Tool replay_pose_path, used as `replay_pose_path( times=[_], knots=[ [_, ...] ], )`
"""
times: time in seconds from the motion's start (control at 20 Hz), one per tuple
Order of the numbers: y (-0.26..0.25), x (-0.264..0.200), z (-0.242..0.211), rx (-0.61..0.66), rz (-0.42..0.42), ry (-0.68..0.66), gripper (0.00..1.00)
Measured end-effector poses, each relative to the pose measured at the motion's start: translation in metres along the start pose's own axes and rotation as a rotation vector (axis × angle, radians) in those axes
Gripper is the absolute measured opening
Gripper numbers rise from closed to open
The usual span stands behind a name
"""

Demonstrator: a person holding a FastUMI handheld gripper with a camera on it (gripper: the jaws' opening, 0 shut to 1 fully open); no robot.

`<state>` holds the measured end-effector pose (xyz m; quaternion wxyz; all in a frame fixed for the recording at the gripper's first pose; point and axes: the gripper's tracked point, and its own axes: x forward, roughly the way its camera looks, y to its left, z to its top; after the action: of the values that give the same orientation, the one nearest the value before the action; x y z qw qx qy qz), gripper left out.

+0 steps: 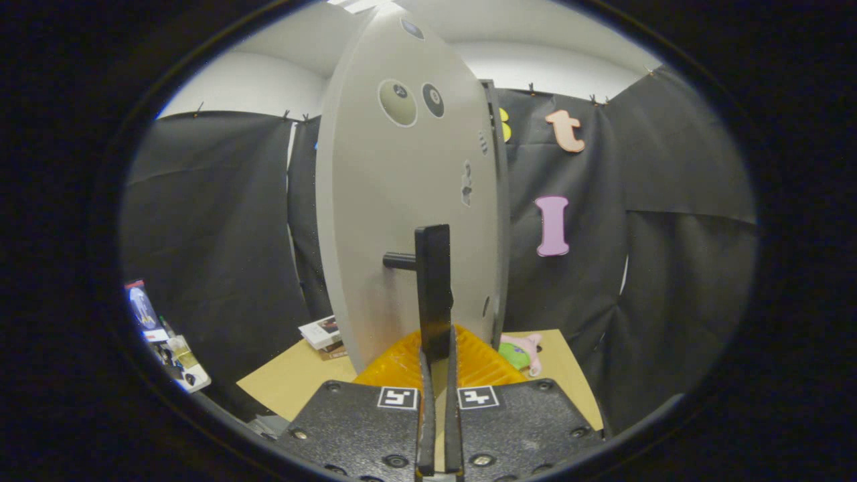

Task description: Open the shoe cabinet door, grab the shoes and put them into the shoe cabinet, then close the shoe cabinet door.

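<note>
The grey cabinet door stands tall right in front of me, turned so I look along its face, with round cut-outs near its top. Its black bar handle sticks out on a short post. My gripper is shut on the lower end of that handle, both fingers pressing its sides. A green and pink soft shoe-like item lies on the tan tabletop just right of the door's foot, partly hidden behind the door's edge.
A small stack of books lies on the tabletop left of the door. Lower to the left, off the table, a cluttered surface holds small boxes and packets. Black cloth walls close in all around.
</note>
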<state>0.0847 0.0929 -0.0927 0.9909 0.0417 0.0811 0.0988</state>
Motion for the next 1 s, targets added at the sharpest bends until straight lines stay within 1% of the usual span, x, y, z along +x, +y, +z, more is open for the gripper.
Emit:
replay_pose_path(
  times=[0.3, 0.4, 0.65, 0.8, 1.0],
  knots=[
    [-0.041, -0.002, 0.002, 0.0, -0.124, -0.015, 0.04],
    [-0.042, -0.001, 0.002, 0.041, -0.107, -0.012, 0.04],
    [-0.042, -0.003, 0.002, 0.055, -0.06, -0.013, 0.04],
    [-0.044, -0.009, -0.002, 0.046, -0.054, -0.017, 0.04],
    [-0.049, -0.032, -0.008, 0.032, -0.058, -0.005, 0.04]
  ],
)
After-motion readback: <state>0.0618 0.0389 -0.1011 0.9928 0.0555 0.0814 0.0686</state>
